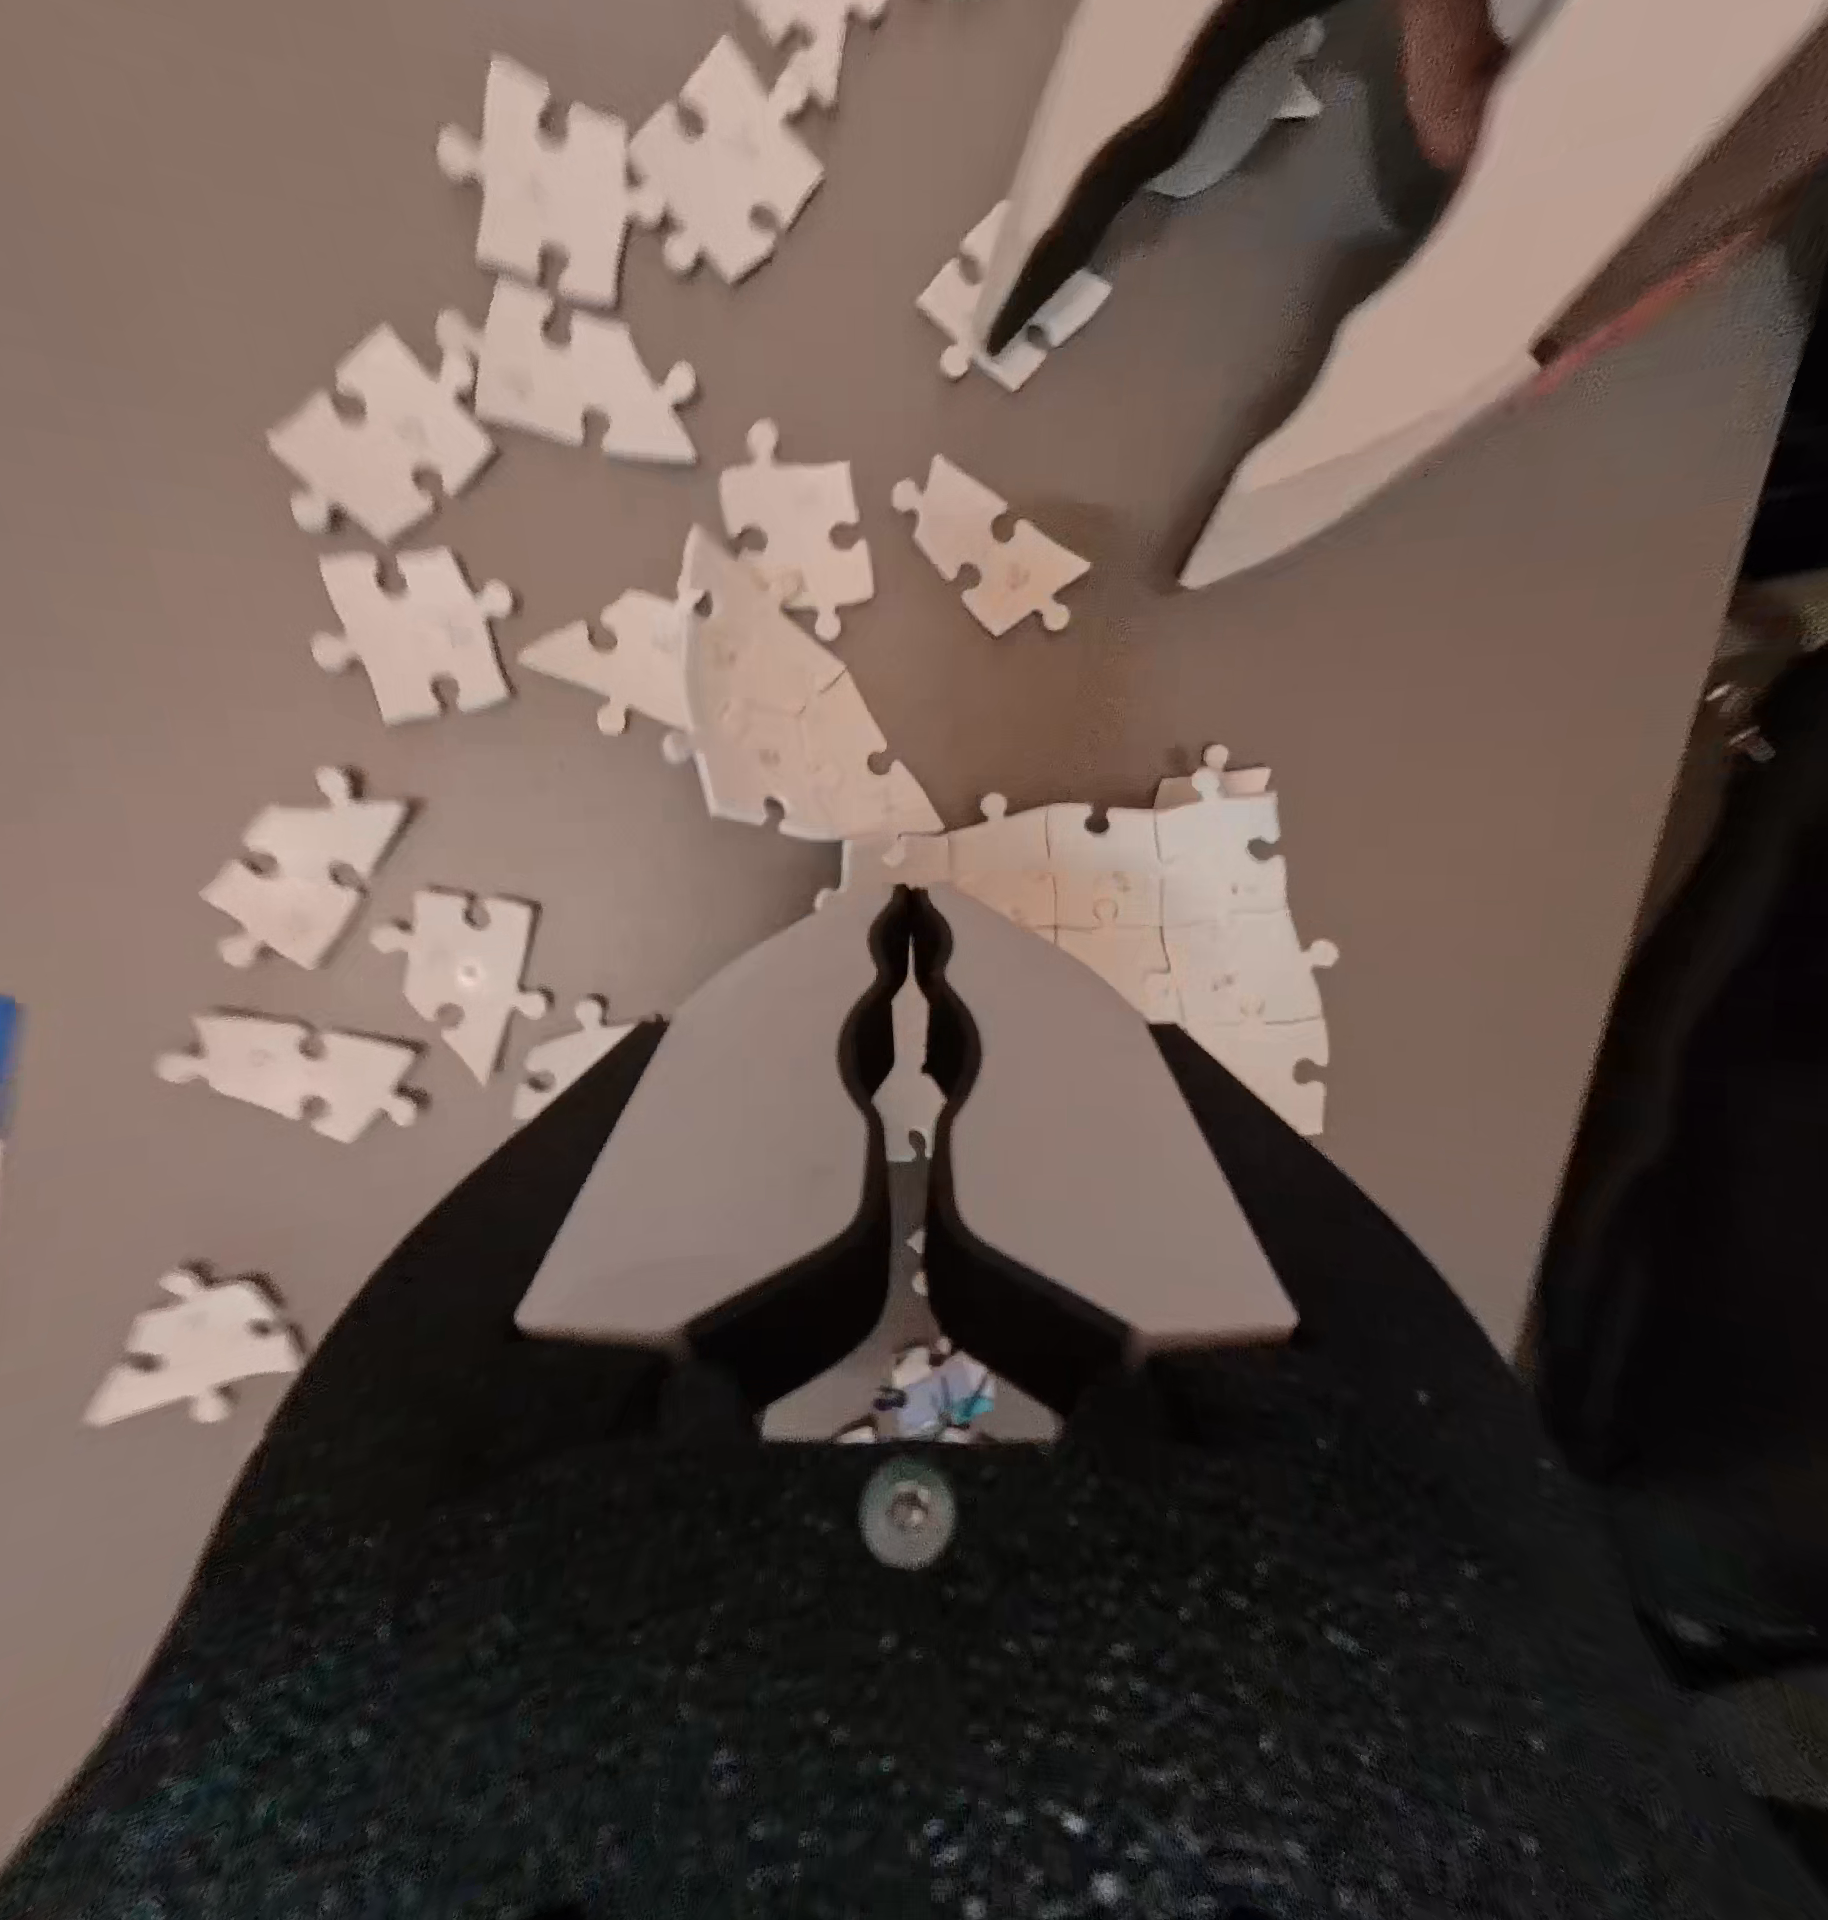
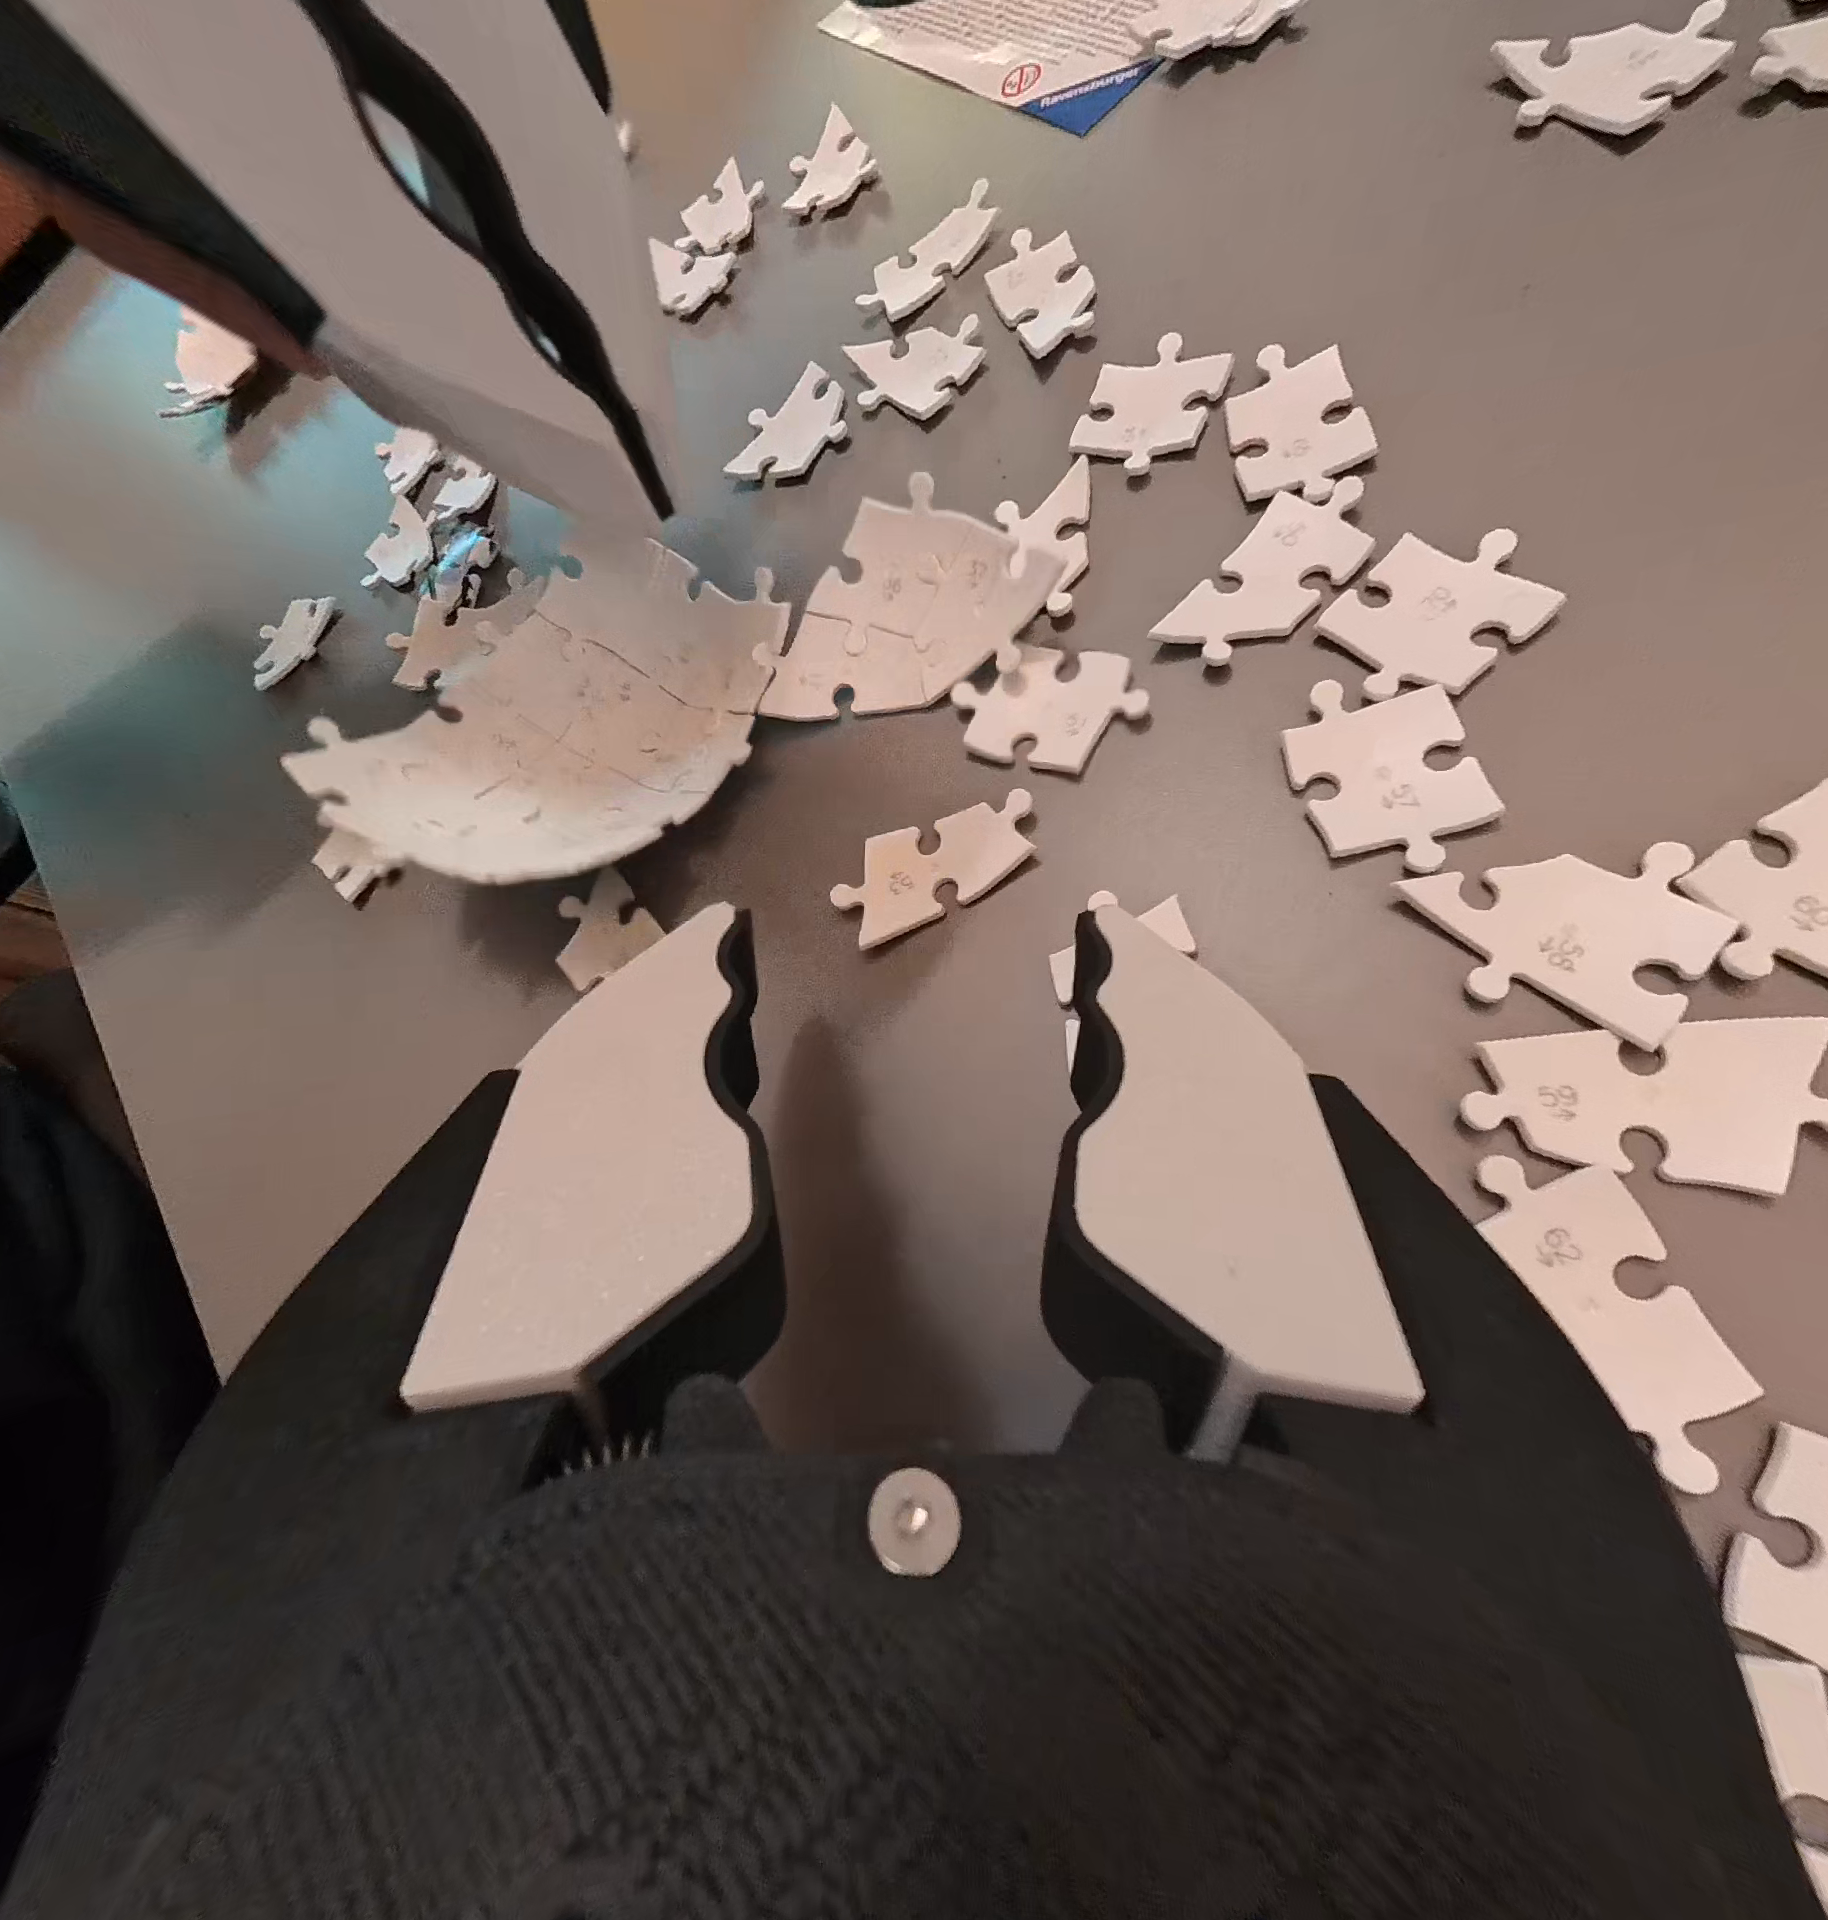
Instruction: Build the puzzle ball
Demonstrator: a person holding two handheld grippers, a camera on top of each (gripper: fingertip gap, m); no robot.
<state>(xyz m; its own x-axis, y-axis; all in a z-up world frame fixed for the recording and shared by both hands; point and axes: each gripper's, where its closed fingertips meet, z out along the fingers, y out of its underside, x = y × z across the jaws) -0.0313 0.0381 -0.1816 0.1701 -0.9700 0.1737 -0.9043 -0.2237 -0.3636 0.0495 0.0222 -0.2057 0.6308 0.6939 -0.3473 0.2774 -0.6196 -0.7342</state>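
Observation:
A curved, bowl-like assembled section of white puzzle pieces point(image 2: 536, 748) sits tilted on the grey table point(image 2: 1253, 312). It also shows in the left wrist view point(image 1: 1180, 914). My left gripper point(image 1: 905, 904) is shut on this section's rim, and the right wrist view shows it point(image 2: 661, 504) reaching down to the far rim. A smaller joined section point(image 2: 920, 613) lies against the bowl. My right gripper point(image 2: 915, 925) is open and empty just above the table. A loose white piece point(image 2: 931, 878) lies just ahead of its fingertips.
Several loose white pieces point(image 2: 1393, 779) are scattered to the right and behind. A blue and white leaflet point(image 2: 1003, 52) lies at the far edge. The table edge point(image 2: 89, 935) runs along the left, with dark floor beyond. Spacing between my two grippers at the tips: around 9 cm.

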